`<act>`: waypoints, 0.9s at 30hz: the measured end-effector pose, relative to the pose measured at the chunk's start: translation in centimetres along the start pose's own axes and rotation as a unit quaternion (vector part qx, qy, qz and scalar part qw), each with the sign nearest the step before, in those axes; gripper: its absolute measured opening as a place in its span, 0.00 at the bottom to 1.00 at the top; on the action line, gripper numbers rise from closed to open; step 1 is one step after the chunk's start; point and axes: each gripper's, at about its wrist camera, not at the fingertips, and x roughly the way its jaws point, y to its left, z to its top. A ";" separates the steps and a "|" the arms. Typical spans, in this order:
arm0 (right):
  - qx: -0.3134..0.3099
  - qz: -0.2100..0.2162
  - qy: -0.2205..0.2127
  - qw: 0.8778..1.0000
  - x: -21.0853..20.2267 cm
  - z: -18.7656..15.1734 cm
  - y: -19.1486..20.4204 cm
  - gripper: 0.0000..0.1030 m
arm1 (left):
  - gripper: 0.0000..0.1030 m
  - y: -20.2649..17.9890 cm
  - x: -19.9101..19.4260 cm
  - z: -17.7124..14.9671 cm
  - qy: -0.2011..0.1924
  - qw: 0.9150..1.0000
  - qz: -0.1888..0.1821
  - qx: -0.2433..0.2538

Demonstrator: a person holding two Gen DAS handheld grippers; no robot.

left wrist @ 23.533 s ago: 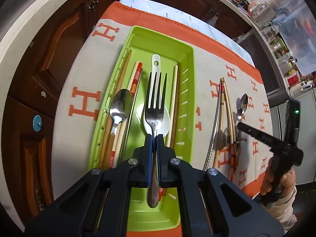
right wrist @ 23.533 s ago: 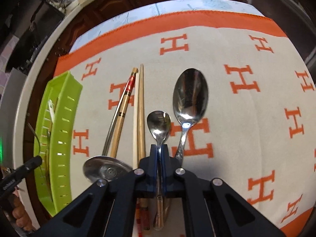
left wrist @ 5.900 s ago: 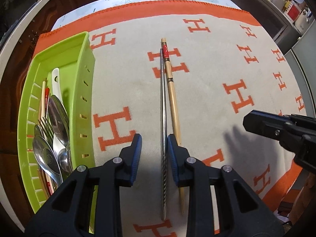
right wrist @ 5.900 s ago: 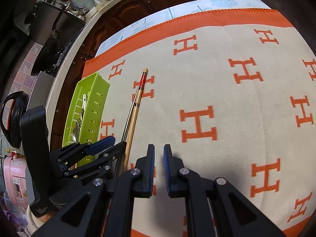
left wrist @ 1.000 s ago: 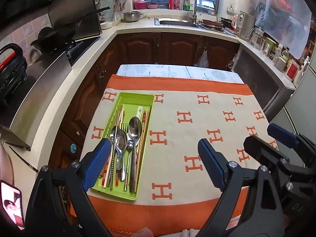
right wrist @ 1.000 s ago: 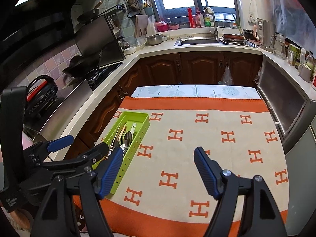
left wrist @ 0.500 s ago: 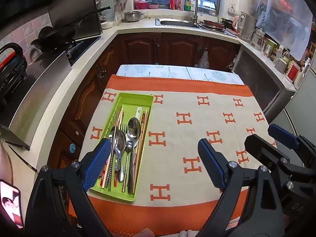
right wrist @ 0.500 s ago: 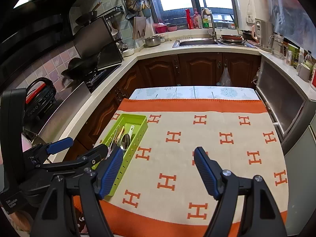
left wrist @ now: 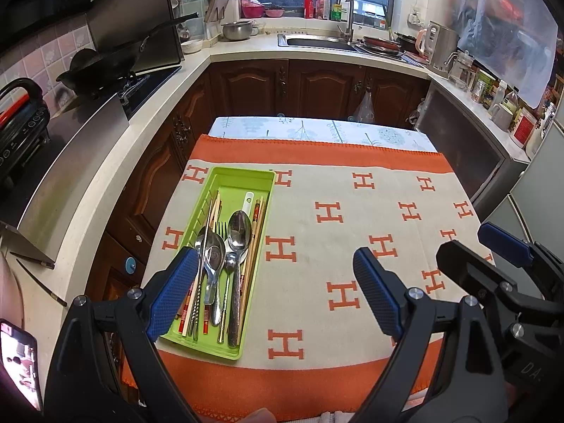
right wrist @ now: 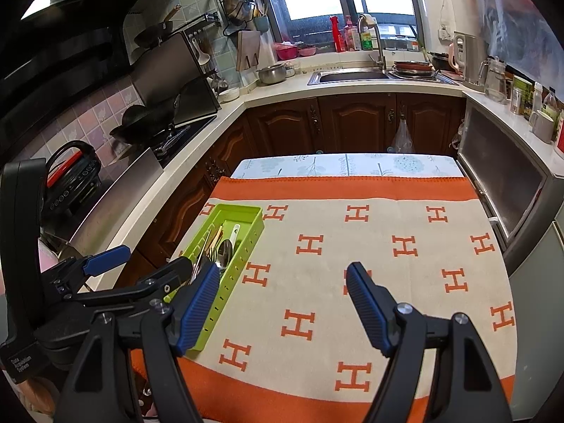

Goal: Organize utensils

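At the left, the utensils (left wrist: 225, 257) are seen piled loosely in the green tray (left wrist: 243, 176), which sits near the left edge of the orange-bordered cloth (left wrist: 352, 218). The left gripper (left wrist: 275, 292) is held spread wide and empty above the tray's near end. A careless descent could snag the protruding handles or nudge the tray toward the edge. Further right, the right gripper (right wrist: 282, 303) is likewise spread wide, with nothing held.

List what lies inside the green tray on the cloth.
The green tray holds spoons, a fork, chopsticks and a white spoon handle. Overlapping pieces hide whatever lies beneath them.
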 end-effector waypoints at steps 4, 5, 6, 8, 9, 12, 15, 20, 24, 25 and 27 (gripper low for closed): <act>0.000 0.000 0.000 1.000 0.0 0.0 -0.1 0.72 | 0.86 0.0 0.0 0.1 0.000 1.000 0.001 0.000; 0.000 0.000 0.000 1.000 0.0 0.0 0.0 0.72 | 0.86 0.0 0.0 0.1 0.000 1.000 0.001 0.000; 0.001 0.000 0.000 1.000 0.0 0.0 -0.1 0.72 | 0.86 0.0 0.0 0.1 0.000 1.000 0.000 0.000; 0.001 0.001 0.000 1.000 0.0 0.0 -0.1 0.72 | 0.86 0.0 0.0 0.1 0.000 1.000 0.001 0.000; 0.001 0.001 0.001 1.000 0.0 -0.1 0.0 0.72 | 0.86 0.0 -0.1 0.0 0.000 1.000 0.001 0.000; 0.001 0.000 0.000 1.000 0.0 -0.1 0.0 0.72 | 0.86 0.0 0.0 0.0 0.000 1.000 0.000 0.000; 0.002 0.000 0.000 1.000 0.0 -0.1 0.0 0.72 | 0.86 0.0 -0.1 0.0 0.000 1.000 0.000 0.000; 0.002 0.001 0.000 1.000 0.0 -0.1 0.0 0.72 | 0.86 0.1 -0.2 -0.1 0.000 1.000 0.001 -0.001; 0.002 0.001 0.000 1.000 0.0 -0.1 0.0 0.72 | 0.86 0.0 -0.2 -0.1 0.000 1.000 0.000 -0.002; 0.002 0.001 0.000 1.000 0.0 -0.1 0.0 0.72 | 0.86 0.0 -0.2 -0.1 0.000 1.000 0.001 -0.001; 0.002 0.001 0.000 1.000 0.0 -0.1 0.0 0.72 | 0.86 0.0 -0.2 -0.1 0.000 1.000 0.001 -0.001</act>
